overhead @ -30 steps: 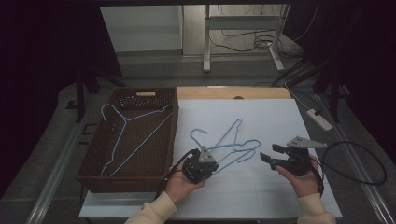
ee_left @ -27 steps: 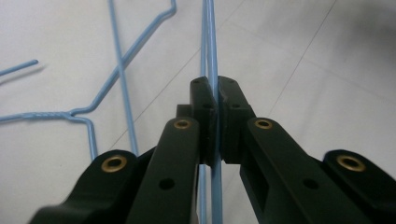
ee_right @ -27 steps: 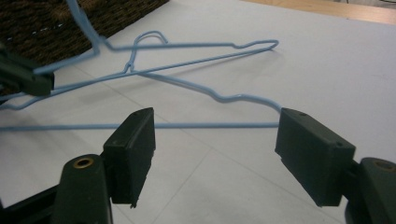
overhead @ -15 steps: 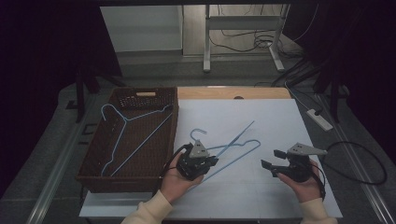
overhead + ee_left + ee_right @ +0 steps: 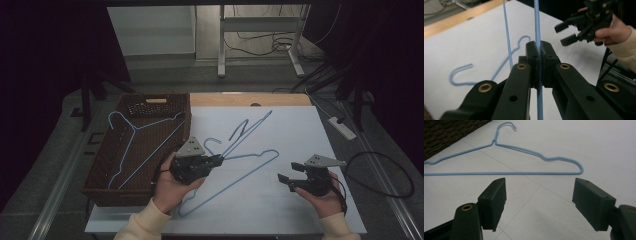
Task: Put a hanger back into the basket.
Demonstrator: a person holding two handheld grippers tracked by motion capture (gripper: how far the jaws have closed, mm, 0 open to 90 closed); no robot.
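Pinching a blue hanger (image 5: 538, 25) wire, left hand-held gripper (image 5: 539, 53).

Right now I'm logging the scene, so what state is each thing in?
left gripper: shut on a blue hanger, lifted off the table
held hanger: clamped by its wire, tilted up
second hanger: lying flat on the white table
hanger in basket: lying inside
right gripper: open, empty
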